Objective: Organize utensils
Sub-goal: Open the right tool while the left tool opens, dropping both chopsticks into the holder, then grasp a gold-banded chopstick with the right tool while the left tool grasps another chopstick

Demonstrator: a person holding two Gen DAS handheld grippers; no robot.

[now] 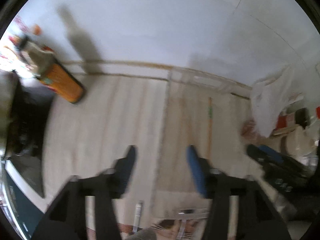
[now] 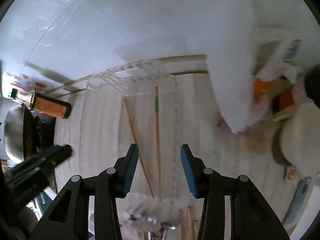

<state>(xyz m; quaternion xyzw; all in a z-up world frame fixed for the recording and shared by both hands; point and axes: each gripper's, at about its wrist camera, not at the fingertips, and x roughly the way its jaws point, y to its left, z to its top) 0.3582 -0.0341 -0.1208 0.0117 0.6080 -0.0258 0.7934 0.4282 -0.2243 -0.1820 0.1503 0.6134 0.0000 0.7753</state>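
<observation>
A clear plastic organizer tray [image 2: 128, 72] lies on the pale wooden counter against the white wall. Two wooden chopsticks lie inside it: a plain one [image 2: 138, 142] and one with a green band [image 2: 157, 124]. My right gripper [image 2: 159, 168] is open and empty just above their near ends. My left gripper [image 1: 161, 170] is open and empty over the counter, left of the green-banded chopstick [image 1: 209, 124]. More utensils show blurred at the bottom edge: metal pieces [image 2: 152, 220] and wooden sticks [image 2: 189, 220]. The tray's rim [image 1: 200, 78] is faint in the left wrist view.
An orange-labelled sauce bottle [image 2: 50, 106] stands at the left near a steel wok [image 2: 14, 132] on a black stove. White bags and orange packages [image 2: 280, 92] crowd the right. The left gripper's body [image 2: 40, 166] shows in the right wrist view.
</observation>
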